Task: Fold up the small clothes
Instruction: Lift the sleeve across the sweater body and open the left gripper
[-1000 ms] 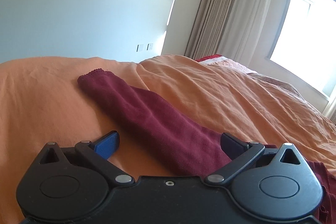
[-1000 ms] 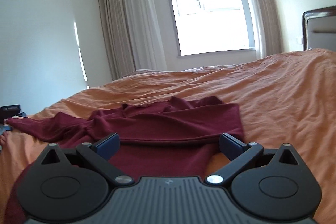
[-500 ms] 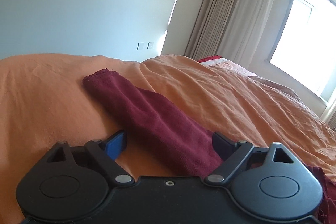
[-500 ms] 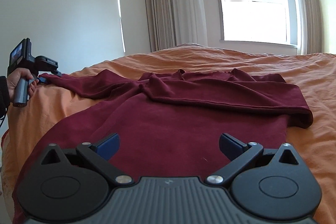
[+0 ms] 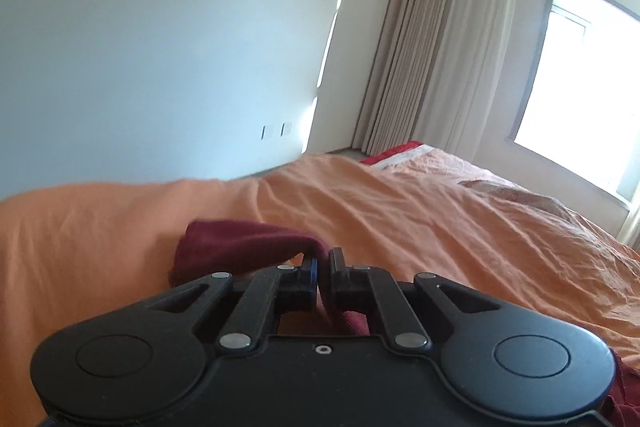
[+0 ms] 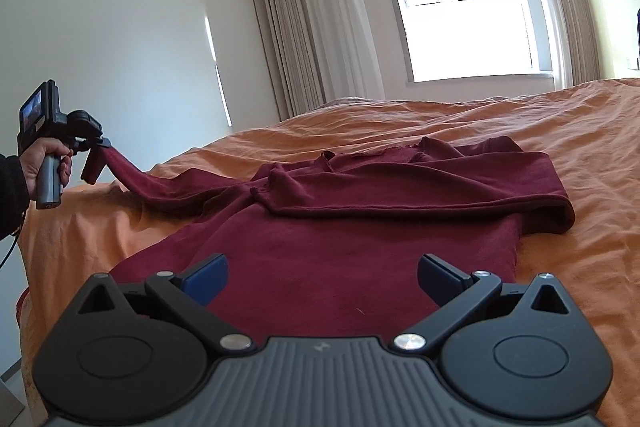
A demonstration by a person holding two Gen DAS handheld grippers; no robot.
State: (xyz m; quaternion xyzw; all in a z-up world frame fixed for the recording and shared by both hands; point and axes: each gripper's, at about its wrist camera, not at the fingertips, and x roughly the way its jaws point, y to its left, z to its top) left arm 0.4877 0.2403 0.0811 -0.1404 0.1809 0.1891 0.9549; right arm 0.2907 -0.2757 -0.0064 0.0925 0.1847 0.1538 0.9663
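Because its jaws are pinched shut on the sleeve [image 5: 244, 247] of the maroon sweater, the left gripper [image 5: 323, 269] in the left wrist view has the cloth bunched and raised off the orange bed [image 5: 460, 227], likely so the sleeve can be carried over the body.

In the right wrist view, the sweater [image 6: 360, 235] lies on the bed with its other sleeve already folded across the chest. The right gripper [image 6: 322, 277] hovers over the hem, jaws wide apart and empty, probably ready to pin or take the lower edge.
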